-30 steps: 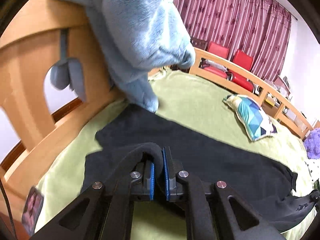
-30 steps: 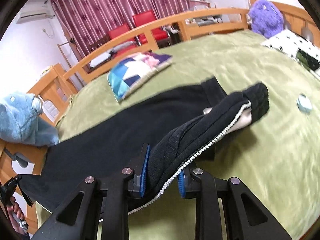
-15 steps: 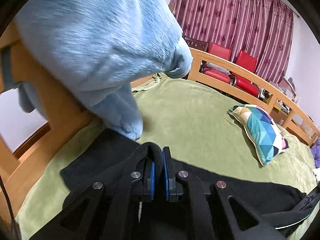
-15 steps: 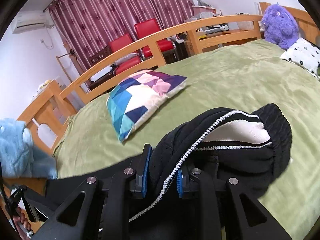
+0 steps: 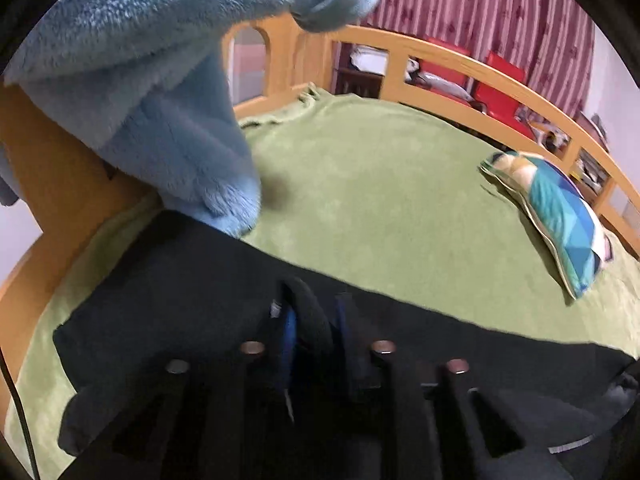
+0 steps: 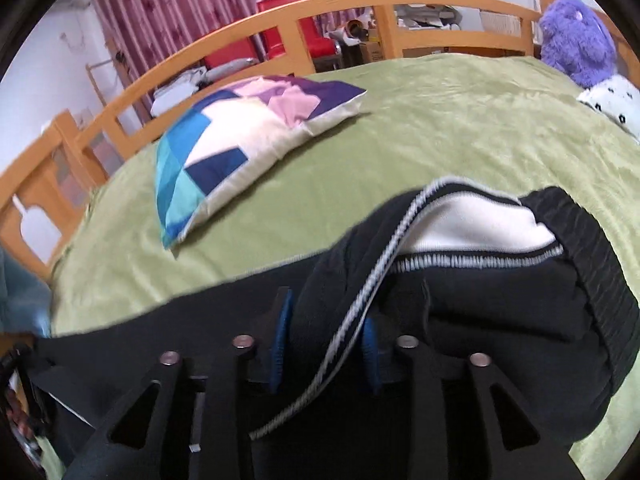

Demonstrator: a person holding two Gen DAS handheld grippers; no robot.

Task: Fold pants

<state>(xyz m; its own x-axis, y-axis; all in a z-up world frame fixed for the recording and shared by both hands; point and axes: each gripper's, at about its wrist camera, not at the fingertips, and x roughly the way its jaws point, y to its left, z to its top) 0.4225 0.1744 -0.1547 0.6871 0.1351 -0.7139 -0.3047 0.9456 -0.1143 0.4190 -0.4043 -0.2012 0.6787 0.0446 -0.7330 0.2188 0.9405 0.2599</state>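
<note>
Evidently mid-fold, lengthwise: black pants [image 5: 400, 344] stretched across the green blanket [image 5: 380, 184], one long edge carried over the half that lies flat; left gripper [image 5: 314, 320] clenched on a thin roll of dark fabric at the leg end, just beside the blue plush toy [image 5: 160, 92] draped over the wooden bed frame [image 5: 460, 60]; right gripper [image 6: 326, 320] clamped on the bunched waistband [image 6: 560, 264], white lining and a black-and-white stitched seam showing, the bundle raised above the blanket.

Next, by judgement: both ends to be lowered together so the carried edge meets the far edge of the flat half; fabric to be kept taut between the grippers to avoid a sag or crease in the middle; release only once the top layer rests squarely; care needed at the left end, close to the plush toy.

Against the frames of a second ago: both grippers carried forward across the bed; the waistband, then trailing on the blanket toward the polka-dot pillow [image 6: 612, 104], now lifted and folded back over the right gripper; patchwork cushion [image 6: 248, 132] larger in the right view; plush toy much nearer in the left view; left pads slightly more parted around a thicker roll.
</note>
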